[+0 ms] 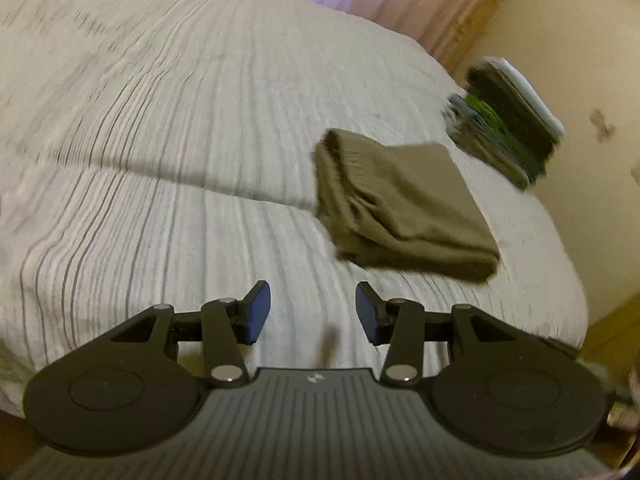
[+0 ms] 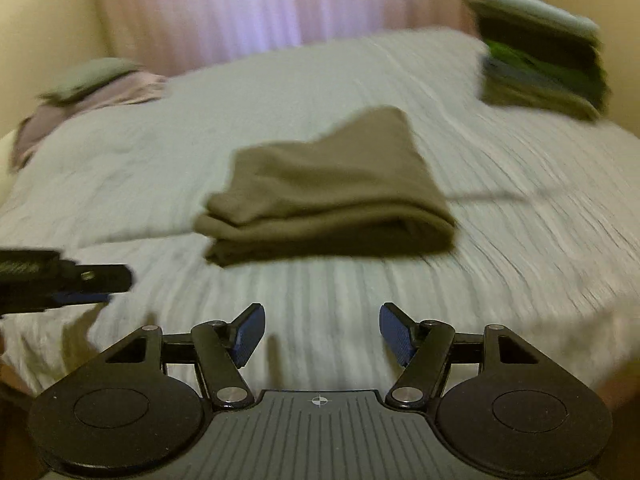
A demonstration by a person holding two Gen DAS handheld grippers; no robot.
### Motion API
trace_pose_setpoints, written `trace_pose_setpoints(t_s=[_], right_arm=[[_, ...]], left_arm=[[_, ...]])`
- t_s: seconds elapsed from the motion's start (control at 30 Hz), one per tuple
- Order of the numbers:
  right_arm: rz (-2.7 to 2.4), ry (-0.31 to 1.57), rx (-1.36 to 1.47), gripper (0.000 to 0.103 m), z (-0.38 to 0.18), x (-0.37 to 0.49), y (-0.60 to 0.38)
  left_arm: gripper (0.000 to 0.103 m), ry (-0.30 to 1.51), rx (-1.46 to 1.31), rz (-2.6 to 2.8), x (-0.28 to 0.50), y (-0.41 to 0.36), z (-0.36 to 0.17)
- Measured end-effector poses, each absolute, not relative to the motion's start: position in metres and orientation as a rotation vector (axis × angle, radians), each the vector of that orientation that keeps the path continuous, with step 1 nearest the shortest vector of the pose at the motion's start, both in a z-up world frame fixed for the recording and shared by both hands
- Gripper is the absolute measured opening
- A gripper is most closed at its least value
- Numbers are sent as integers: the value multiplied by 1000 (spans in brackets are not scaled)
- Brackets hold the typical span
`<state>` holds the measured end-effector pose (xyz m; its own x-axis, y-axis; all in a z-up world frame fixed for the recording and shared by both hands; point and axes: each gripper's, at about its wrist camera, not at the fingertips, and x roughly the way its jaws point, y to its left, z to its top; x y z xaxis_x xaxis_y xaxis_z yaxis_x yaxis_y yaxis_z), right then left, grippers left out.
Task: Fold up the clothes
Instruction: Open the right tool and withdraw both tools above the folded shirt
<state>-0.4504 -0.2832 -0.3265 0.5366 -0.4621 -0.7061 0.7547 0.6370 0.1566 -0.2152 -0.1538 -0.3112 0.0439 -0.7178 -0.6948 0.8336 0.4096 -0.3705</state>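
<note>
Olive-brown folded garment [image 1: 404,208] is seen lying flat on the bed [image 1: 180,140], folded into a thick, roughly rectangular bundle with its layered edges shown toward the cameras. In the right wrist view the same garment [image 2: 332,196] is placed near the middle of the pale, finely striped bedspread [image 2: 520,240], with nothing resting on top of it.

The left tool [image 1: 313,312] is held above the bedspread, short of the garment, with its blue-padded fingers [image 1: 256,312] spread well apart and nothing gripped between them. The right tool [image 2: 322,334] is likewise held with its blue pads [image 2: 396,332] set wide apart, empty, and short of the near edge of the garment. The left tool [image 2: 80,284] is also caught at the left edge of the right wrist view, beside the garment and apart from it.

A stack of folded clothes [image 1: 508,124] in dark, green and pale colours is seen at the far right corner of the bed, well apart from the olive garment. A loose heap of pinkish and greenish cloth [image 2: 88,96] is seen at the far left of the bed. A pink curtain [image 2: 280,8] is hung behind the bed. Both views are blurred, so finer detail of the fabrics cannot be told.
</note>
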Motion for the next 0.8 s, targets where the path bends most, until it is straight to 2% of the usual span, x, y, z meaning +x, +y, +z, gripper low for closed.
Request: trace_pose_setpoints(t_s=[0.37, 0.8], right_arm=[[-833, 593, 505, 67, -295, -504, -230], [-837, 584, 515, 67, -303, -500, -234]], left_arm=[[42, 776, 292, -1247, -274, -125, -279], [43, 750, 331, -1249, -280, -134, -283]])
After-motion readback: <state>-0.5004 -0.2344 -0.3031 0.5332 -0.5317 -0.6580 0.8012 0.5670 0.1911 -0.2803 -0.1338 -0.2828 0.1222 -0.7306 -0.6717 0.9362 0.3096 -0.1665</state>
